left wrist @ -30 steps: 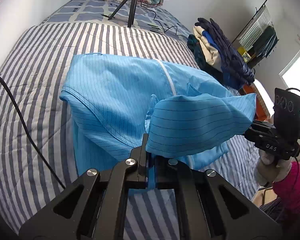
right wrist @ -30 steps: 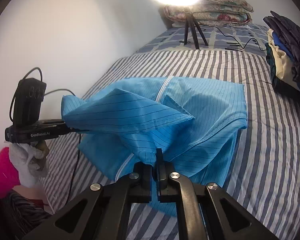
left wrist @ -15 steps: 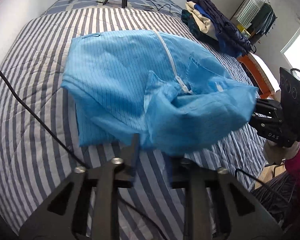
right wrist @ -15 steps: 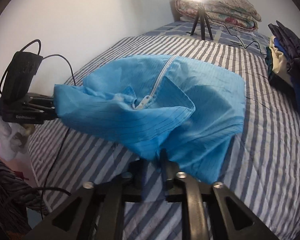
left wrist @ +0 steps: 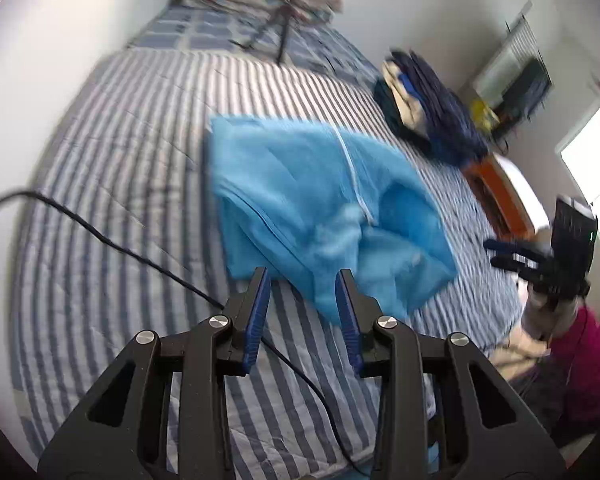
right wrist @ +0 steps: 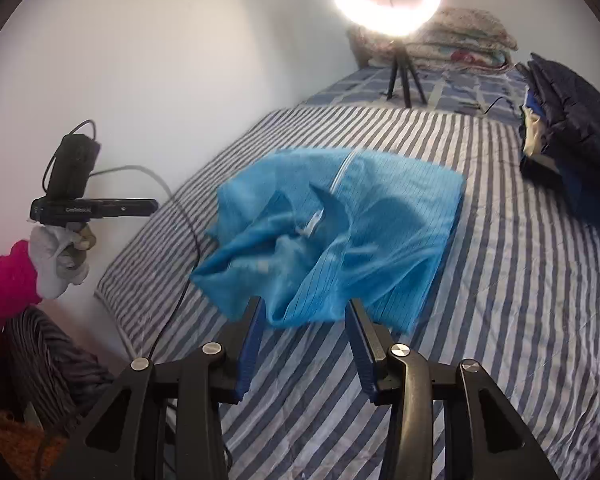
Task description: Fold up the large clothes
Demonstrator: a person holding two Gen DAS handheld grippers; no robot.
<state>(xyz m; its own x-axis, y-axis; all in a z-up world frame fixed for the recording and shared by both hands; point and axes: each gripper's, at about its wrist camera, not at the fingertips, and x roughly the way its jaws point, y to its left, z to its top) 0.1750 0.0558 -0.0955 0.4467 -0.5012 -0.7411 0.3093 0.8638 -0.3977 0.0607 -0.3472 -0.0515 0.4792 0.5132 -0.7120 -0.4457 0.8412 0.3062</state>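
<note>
- Centrally, a blue garment point(right wrist: 340, 236) with a white zipper lies loosely bunched on a striped bed point(right wrist: 520, 300), its near edge rumpled.
- Left gripper point(left wrist: 302, 292): jaws have just been opening, now spread, nothing between them; the cloth lies beyond.
- Right gripper point(right wrist: 304, 320): jaws likewise just opened, spread and empty.
- Judging by its folds, the fabric is thin, light, limp and likely slippery; pinching a hem or corner firmly seems best.
</note>
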